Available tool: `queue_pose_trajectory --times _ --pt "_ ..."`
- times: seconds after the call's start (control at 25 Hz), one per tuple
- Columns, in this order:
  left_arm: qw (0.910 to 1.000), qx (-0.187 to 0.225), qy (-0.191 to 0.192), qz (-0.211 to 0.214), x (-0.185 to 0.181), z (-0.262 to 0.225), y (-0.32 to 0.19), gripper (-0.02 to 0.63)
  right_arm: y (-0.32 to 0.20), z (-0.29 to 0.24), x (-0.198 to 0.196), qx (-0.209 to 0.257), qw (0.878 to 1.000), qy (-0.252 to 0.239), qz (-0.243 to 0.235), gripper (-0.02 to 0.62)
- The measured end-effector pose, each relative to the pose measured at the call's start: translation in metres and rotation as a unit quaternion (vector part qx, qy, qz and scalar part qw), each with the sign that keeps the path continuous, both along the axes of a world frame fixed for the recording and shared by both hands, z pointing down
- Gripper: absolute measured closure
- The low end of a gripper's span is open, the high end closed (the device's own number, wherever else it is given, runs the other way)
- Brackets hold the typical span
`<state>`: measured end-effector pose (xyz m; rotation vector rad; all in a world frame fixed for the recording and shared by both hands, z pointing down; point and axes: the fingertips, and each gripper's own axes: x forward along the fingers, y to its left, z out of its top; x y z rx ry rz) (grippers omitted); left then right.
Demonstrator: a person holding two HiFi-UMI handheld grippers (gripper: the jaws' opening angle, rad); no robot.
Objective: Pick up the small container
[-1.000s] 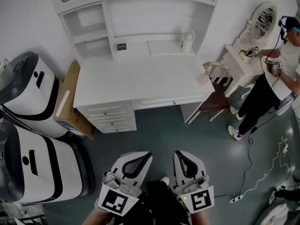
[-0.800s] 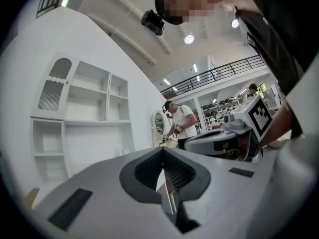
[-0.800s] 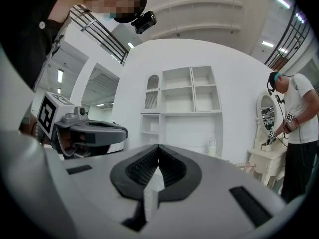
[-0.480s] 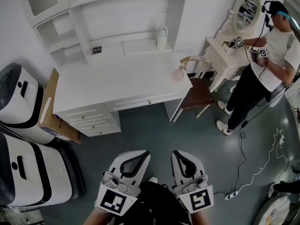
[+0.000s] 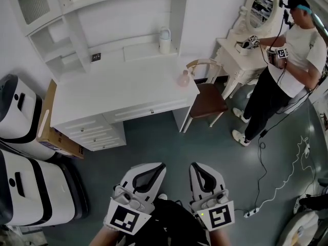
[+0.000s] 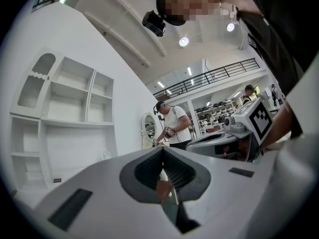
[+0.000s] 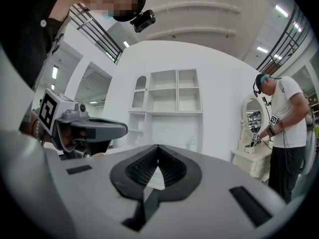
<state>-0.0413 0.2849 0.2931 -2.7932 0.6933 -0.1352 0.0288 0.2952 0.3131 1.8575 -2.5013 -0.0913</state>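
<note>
Markers point(image 5: 124, 220) of black-and-white squares cap the left hand-held gripper point(image 5: 154, 166) and right hand-held gripper point(image 5: 199, 166), both clenched, empty, well apart from the bench point(image 5: 113, 91).

Left gripper point(image 5: 156, 166) and right gripper point(image 5: 197, 166) are both held low, close in front of the body. They sit side by side, just apart, with the jaws pointing forward, away from the person. Left one angles slightly inward toward the right one, which points roughly straight ahead. Both jaw pairs are fully together, tips meeting, nothing between the pads. Left marker cube point(image 5: 126, 218) and right marker cube point(image 5: 219, 215) sit at the rear ends, facing up. Hands mostly cut off at the bottom edge.
</note>
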Motion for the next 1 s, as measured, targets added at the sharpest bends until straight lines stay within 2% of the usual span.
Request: queue_pose_trajectory --times 0.16,0.44,1.0 --pt "0.9999 0.006 -0.004 0.009 0.008 -0.001 0.000 0.604 0.002 0.000 0.002 0.002 1.000 -0.005 -0.006 0.594" --pt "0.9998 0.002 -0.005 0.017 0.022 0.005 -0.010 0.604 -0.003 0.007 0.014 -0.002 1.000 -0.002 0.011 0.594" --pt "0.9987 0.007 0.001 0.051 0.076 0.003 -0.079 0.604 -0.068 0.001 0.057 0.005 0.999 -0.001 0.032 0.594"
